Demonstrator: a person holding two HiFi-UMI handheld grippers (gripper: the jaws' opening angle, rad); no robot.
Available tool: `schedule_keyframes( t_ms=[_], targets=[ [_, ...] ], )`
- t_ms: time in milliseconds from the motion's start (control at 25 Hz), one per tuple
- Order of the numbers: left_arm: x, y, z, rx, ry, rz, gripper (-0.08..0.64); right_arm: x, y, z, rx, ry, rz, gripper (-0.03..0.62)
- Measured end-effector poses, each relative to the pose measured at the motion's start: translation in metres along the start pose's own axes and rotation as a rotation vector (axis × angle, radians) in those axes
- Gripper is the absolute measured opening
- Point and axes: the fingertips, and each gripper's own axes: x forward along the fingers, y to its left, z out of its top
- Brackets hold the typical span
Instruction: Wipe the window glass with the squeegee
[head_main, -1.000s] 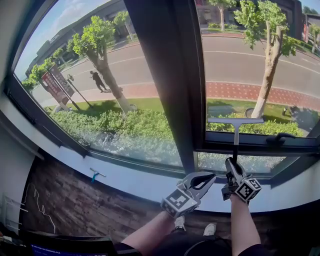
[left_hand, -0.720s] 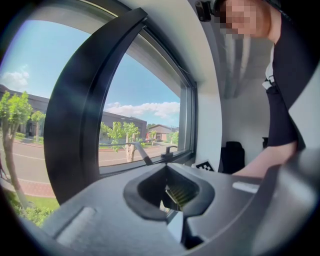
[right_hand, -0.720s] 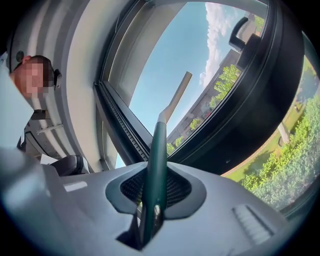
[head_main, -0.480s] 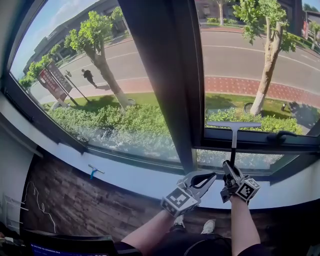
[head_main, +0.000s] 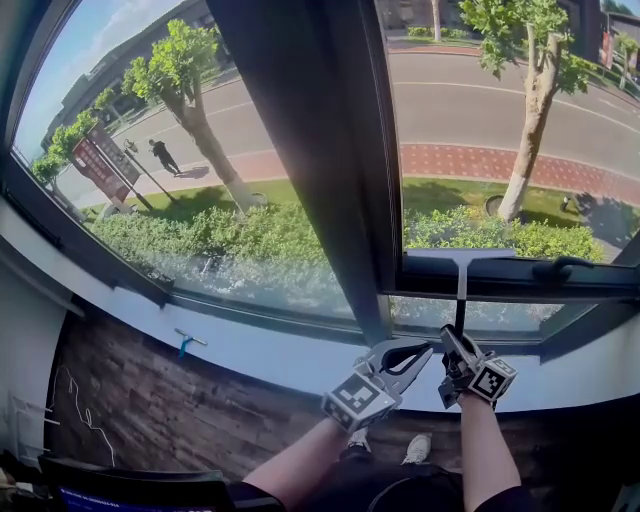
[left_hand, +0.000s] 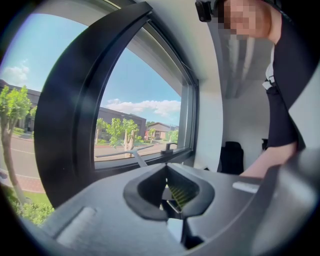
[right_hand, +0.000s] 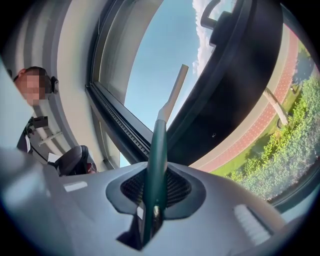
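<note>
Jaws on my right gripper (head_main: 455, 345) pinch the squeegee (head_main: 461, 262) handle, left gripper (head_main: 418, 353) jaws pressed together empty; the blade has descended the window glass (head_main: 500, 120) to its bottom frame, right of centre, likely ending this stroke.

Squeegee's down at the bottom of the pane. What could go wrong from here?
1. The squeegee blade sits at the lower window frame, beside the window handle; a sideways stroke could snag there.
2. The right hand-held gripper clamps only the thin squeegee handle near its end, so the blade may twist under pressure.
</note>
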Motion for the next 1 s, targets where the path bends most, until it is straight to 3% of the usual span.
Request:
schedule_keyframes(
  t_ms=[560,1000],
  targets=[
    [0.002,0.001,-0.005,-0.012,0.005,-0.002,0.002,-0.001,-0.006,-0.016,0.070,0.030,0.016,0.057],
    [0.002,0.004,-0.005,-0.013,0.006,0.001,0.002,-0.003,-0.001,-0.014,0.017,0.060,0.025,0.055]
  ],
)
